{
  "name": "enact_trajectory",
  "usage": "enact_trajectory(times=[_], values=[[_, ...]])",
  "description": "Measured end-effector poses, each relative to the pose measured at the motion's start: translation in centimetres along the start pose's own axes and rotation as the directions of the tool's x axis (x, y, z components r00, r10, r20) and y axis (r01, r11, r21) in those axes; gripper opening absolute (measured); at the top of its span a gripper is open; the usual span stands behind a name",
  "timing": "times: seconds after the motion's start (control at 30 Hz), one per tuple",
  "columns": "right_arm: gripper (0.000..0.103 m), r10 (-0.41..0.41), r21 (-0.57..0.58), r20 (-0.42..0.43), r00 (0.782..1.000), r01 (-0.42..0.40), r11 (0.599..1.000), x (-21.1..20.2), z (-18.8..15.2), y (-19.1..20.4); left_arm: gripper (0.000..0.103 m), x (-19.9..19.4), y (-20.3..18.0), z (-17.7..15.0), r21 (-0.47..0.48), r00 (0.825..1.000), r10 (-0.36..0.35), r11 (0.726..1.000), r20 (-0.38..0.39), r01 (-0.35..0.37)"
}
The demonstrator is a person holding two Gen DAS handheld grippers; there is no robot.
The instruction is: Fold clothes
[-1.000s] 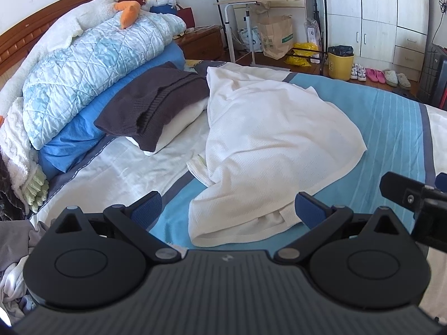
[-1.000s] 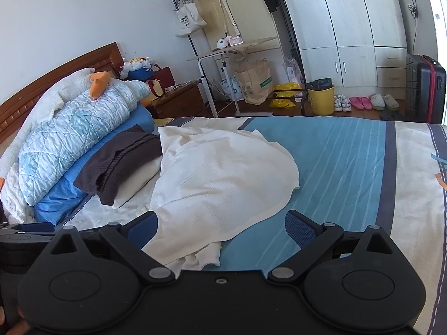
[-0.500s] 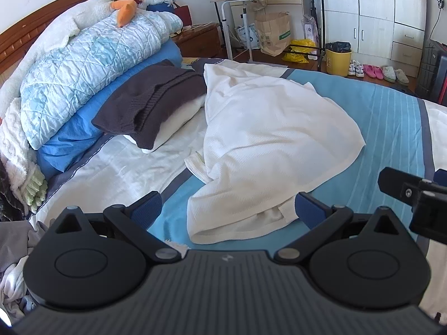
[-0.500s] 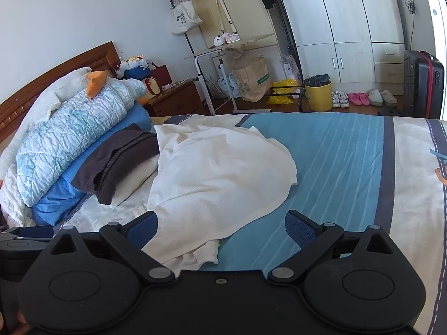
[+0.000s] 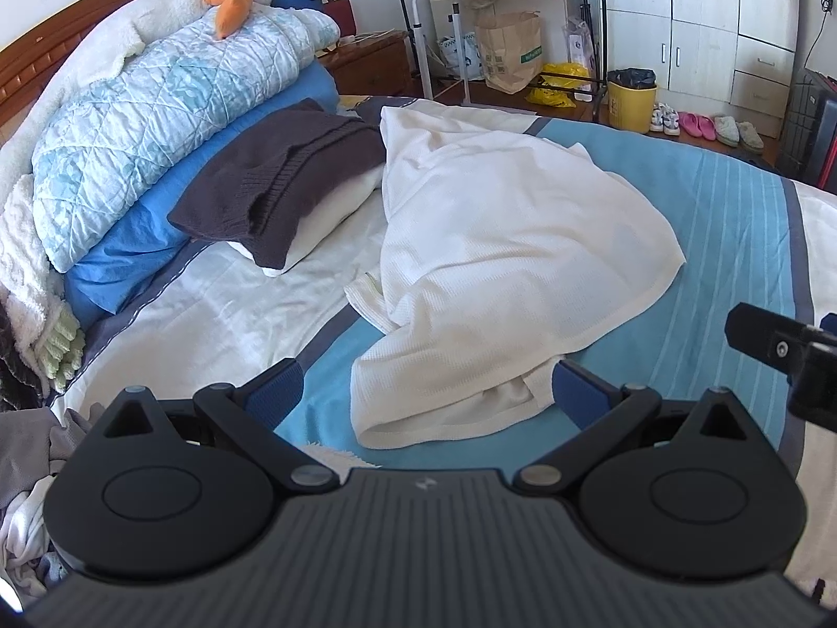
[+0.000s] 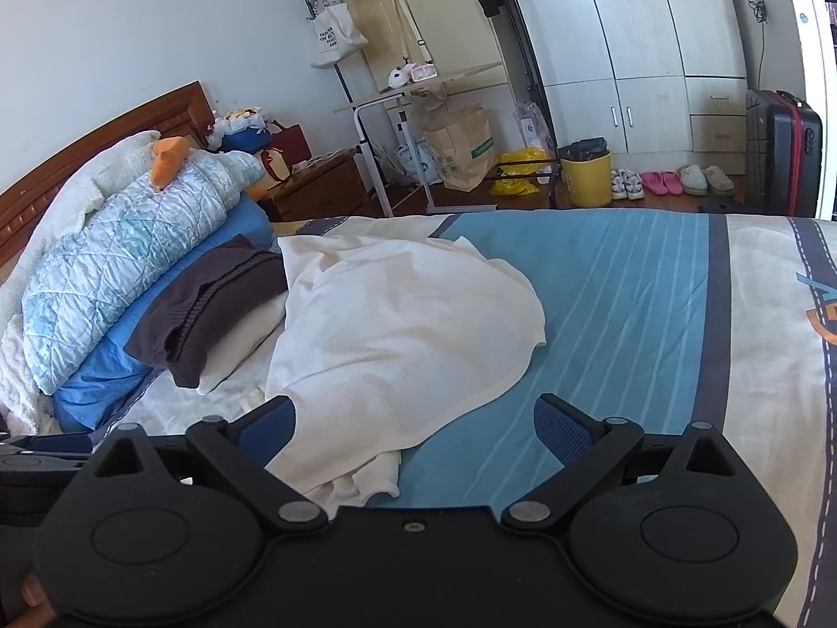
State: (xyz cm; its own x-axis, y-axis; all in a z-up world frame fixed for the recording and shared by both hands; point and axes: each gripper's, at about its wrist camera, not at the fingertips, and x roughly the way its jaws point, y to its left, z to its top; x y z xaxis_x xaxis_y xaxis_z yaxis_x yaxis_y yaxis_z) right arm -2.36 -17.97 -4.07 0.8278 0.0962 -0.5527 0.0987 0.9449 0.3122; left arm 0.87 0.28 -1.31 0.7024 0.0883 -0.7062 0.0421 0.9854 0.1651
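Note:
A cream waffle-knit garment (image 5: 502,261) lies rumpled in a heap on the blue striped bed cover (image 5: 732,240); the right wrist view shows the same garment (image 6: 403,324). My left gripper (image 5: 423,392) hovers open just before its near hem, with nothing between the blue pads. My right gripper (image 6: 413,429) is open too, above the garment's near bunched edge, holding nothing. A dark brown knitted sweater (image 5: 272,178) rests folded on a white pillow (image 5: 314,225) to the left. The right gripper's tip (image 5: 774,345) shows at the left view's right edge.
Quilts and blankets (image 5: 157,99) are stacked against the wooden headboard (image 6: 104,141). More clothes (image 5: 26,460) are piled at the near left. Beyond the bed stand a yellow bin (image 6: 586,178), a paper bag (image 6: 460,146), a side table (image 6: 418,83), wardrobes (image 6: 628,42) and a suitcase (image 6: 782,152).
Both grippers have drifted slightly, so the garment sits a little differently in each view. Both stay open and the garment has not been touched.

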Motion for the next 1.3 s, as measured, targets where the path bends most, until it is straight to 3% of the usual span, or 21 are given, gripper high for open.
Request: enact_trajectory(times=[0.67, 0.8, 1.0, 1.1, 1.2, 1.3], values=[[0.1, -0.001, 0.01, -0.001, 1.0, 0.001, 1.0, 0.4, -0.3, -0.4, 0.103, 1.5, -0.9, -0.5, 0.012, 0.999, -0.011, 1.0, -0.03, 0.011], [0.1, 0.004, 0.025, 0.002, 1.0, -0.004, 1.0, 0.7, -0.4, -0.9, 0.103, 4.3, -1.0, -1.3, 0.006, 0.994, -0.008, 1.0, -0.112, 0.009], [0.1, 0.02, 0.072, -0.006, 1.0, -0.02, 0.997, 1.8, -0.7, -2.1, 0.103, 6.2, -1.1, -1.5, 0.048, 0.998, 0.042, 0.998, -0.056, -0.04], [0.1, 0.051, 0.127, 0.06, 0.997, -0.058, 0.99, 1.8, -0.8, -3.0, 0.103, 7.3, -0.7, -1.0, 0.03, 0.997, -0.044, 0.999, -0.064, 0.046], [0.1, 0.083, 0.203, 0.116, 0.99, -0.105, 0.974, 1.9, -0.8, -4.0, 0.099, 9.3, -0.6, 0.0, -0.025, 0.985, -0.131, 0.991, -0.109, 0.129], [0.1, 0.055, 0.258, 0.072, 0.996, -0.072, 0.964, 3.1, -1.1, -5.3, 0.093, 10.8, -1.1, 2.1, -0.075, 0.976, -0.178, 0.983, -0.13, 0.169]])
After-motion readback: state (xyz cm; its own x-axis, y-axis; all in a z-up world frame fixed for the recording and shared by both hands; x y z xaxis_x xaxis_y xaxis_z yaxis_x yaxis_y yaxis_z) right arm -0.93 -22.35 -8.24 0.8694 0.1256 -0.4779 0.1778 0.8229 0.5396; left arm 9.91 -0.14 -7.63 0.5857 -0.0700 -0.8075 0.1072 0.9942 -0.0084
